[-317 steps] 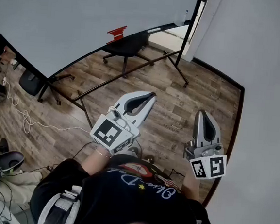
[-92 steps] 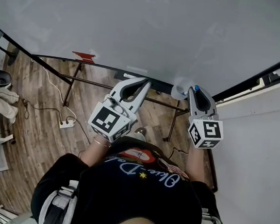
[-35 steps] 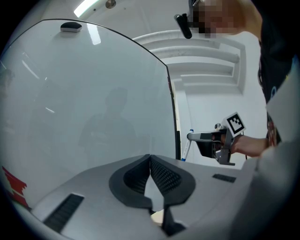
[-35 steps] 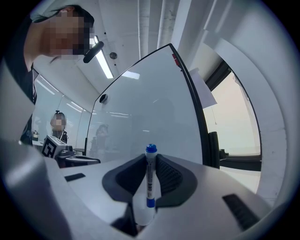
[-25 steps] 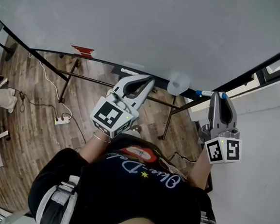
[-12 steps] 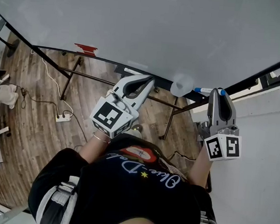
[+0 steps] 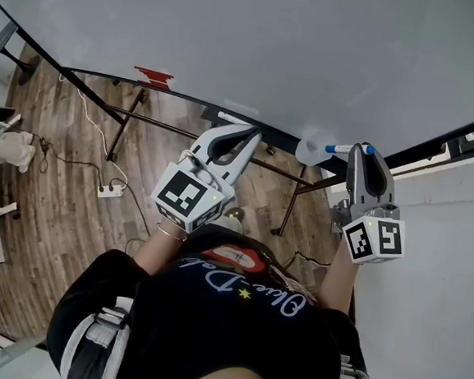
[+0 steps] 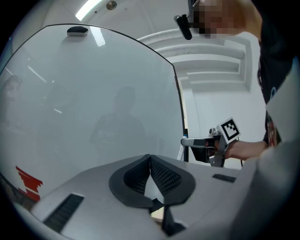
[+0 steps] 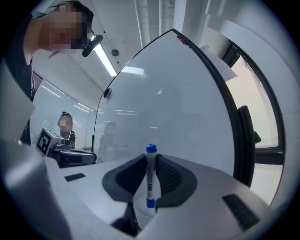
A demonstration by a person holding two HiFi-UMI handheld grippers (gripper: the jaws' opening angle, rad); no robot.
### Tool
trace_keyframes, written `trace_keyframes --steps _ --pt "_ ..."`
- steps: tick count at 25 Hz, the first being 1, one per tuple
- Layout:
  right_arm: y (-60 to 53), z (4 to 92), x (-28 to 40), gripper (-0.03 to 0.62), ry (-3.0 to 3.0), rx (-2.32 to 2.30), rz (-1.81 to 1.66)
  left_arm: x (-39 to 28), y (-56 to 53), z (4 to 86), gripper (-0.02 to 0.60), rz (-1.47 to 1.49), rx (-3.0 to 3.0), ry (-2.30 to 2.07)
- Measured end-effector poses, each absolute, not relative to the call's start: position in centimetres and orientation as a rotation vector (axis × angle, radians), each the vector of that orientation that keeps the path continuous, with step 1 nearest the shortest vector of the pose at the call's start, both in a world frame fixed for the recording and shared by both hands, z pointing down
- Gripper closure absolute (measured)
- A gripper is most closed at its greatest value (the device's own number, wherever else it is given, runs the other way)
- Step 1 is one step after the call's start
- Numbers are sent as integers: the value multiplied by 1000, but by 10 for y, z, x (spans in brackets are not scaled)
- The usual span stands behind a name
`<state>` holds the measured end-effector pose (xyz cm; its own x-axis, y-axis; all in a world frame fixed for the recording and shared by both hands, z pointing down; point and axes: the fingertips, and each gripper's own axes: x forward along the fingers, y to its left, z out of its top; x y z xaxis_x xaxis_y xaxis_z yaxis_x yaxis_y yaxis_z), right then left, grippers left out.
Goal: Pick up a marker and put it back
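A white marker with a blue cap (image 9: pixel 149 180) stands upright between the pads of my right gripper (image 9: pixel 150 161), which is shut on it. In the head view the marker (image 7: pixel 342 149) lies crosswise at the tips of my right gripper (image 7: pixel 361 147), its left end close to a round white cup (image 7: pixel 311 147) on the ledge of the whiteboard (image 7: pixel 274 47). My left gripper (image 7: pixel 253 133) is held beside it, further left. Seen from its own camera, my left gripper (image 8: pixel 150 158) has its jaws together with nothing between them.
A red eraser (image 7: pixel 154 76) sticks to the board at the left. A pale marker-like thing (image 7: pixel 237 109) lies on the ledge. The board's dark stand legs (image 7: pixel 127 121) and a power strip (image 7: pixel 109 190) are on the wood floor. A white wall (image 7: pixel 438 243) closes the right side.
My right gripper has moved left with the marker, so the marker's end is now nearer the white cup. The left gripper has stayed about where it was.
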<state>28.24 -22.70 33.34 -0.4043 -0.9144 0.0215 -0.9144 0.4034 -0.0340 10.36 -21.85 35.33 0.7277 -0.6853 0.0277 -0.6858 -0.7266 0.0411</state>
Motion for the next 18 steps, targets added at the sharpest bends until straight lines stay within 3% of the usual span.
trace_keyframes --steps 18 --pt "-241 385 269 528 2731 -1717 -162 104 -220 355 578 45 2869 -1166"
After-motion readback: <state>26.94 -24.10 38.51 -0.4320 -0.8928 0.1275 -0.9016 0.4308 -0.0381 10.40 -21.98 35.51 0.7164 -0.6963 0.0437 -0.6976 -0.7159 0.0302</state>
